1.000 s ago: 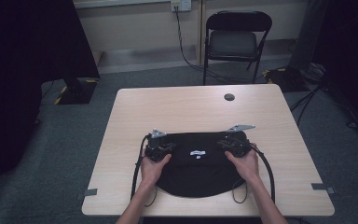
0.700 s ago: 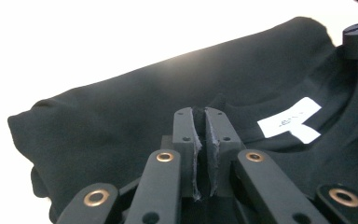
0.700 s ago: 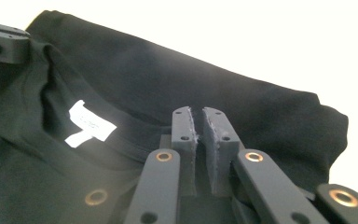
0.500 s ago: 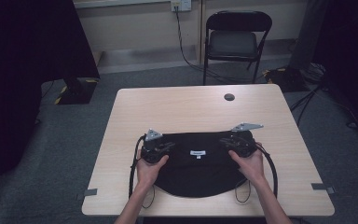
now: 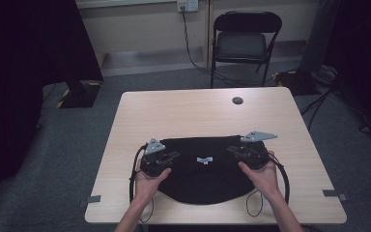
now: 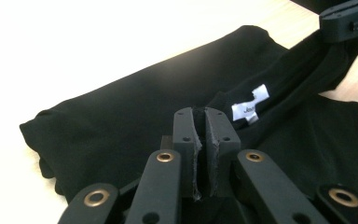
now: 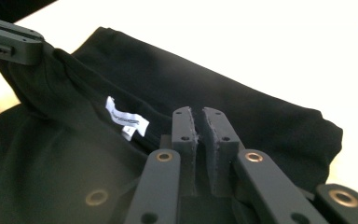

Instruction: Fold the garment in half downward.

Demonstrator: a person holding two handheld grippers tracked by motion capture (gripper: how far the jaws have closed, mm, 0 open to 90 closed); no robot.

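Grippers, left (image 5: 171, 155) and right (image 5: 233, 150), each clamped on black garment (image 5: 204, 179) edge, white label (image 5: 204, 159) between them, on table (image 5: 183, 113).

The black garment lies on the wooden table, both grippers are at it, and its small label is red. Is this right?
Not quite: the label is white, not red, as the left gripper view shows. The rest stands: the black garment lies on the wooden table, with the left gripper and the right gripper at it.
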